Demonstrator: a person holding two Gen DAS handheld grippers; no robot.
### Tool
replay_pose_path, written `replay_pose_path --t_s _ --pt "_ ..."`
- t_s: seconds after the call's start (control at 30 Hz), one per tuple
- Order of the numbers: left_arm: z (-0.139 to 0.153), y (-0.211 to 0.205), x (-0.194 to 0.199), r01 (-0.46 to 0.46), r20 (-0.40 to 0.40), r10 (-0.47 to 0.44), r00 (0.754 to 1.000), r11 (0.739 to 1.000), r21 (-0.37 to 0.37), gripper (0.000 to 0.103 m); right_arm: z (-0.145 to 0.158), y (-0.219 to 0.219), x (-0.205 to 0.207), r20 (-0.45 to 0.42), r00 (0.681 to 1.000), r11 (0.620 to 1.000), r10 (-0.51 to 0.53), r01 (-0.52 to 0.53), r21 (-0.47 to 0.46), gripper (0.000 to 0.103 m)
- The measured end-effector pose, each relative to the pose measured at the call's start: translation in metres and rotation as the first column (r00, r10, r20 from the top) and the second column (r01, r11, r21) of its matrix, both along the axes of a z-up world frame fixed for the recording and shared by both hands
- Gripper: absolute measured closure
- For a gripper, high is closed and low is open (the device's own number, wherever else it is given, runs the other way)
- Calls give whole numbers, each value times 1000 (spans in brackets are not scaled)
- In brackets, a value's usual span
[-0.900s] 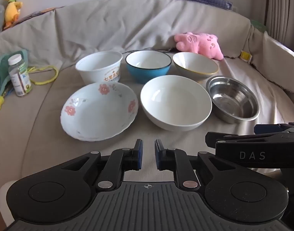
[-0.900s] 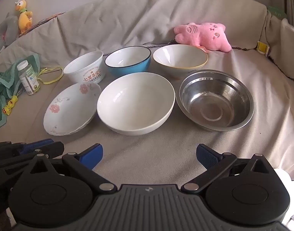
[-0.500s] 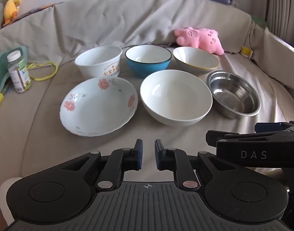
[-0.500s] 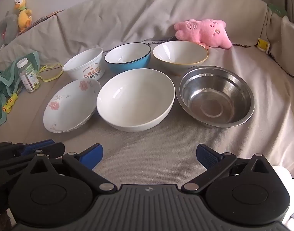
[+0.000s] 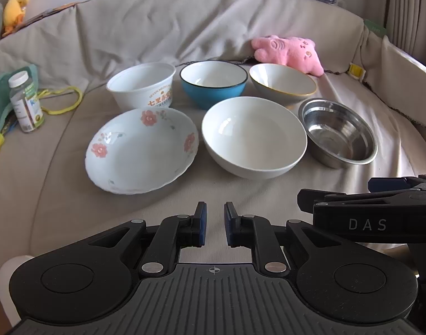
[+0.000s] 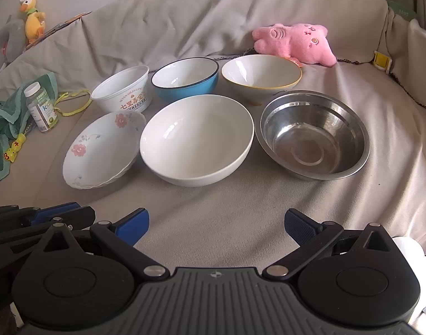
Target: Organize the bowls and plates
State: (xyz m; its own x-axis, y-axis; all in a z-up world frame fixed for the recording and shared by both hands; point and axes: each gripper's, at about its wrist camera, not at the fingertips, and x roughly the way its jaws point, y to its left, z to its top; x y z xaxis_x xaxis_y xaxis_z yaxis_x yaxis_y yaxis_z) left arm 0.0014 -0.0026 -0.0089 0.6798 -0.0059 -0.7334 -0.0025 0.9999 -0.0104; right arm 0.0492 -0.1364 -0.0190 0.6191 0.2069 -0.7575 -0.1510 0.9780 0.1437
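Six dishes lie in two rows on a beige covered sofa seat. In front are a flowered plate (image 5: 141, 150) (image 6: 101, 150), a large white bowl (image 5: 253, 136) (image 6: 197, 139) and a steel bowl (image 5: 338, 132) (image 6: 313, 134). Behind stand a printed white bowl (image 5: 141, 86) (image 6: 122, 89), a blue bowl (image 5: 213, 82) (image 6: 185, 78) and a yellow-rimmed bowl (image 5: 282, 82) (image 6: 261, 74). My left gripper (image 5: 214, 223) hangs shut and empty, short of the plate. My right gripper (image 6: 215, 223) stands wide open and empty before the large white bowl.
A pink plush toy (image 5: 289, 51) (image 6: 294, 42) lies behind the bowls. A small bottle (image 5: 26, 102) (image 6: 41, 107), a green cloth (image 6: 6, 117) and a yellow cord (image 5: 62, 102) are at the left. A yellow duck toy (image 5: 13, 2) sits on the sofa back.
Both grippers have edged toward the dishes, which now sit a little lower and larger in both views. Neither gripper's opening has changed.
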Motion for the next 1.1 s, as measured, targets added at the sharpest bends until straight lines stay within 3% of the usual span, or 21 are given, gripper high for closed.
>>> replay_pose_path --t_s 1.1 --pt "3 1 2 1 -4 -1 1000 1000 -2 87 6 0 -4 5 1000 1000 11 -11 7 0"
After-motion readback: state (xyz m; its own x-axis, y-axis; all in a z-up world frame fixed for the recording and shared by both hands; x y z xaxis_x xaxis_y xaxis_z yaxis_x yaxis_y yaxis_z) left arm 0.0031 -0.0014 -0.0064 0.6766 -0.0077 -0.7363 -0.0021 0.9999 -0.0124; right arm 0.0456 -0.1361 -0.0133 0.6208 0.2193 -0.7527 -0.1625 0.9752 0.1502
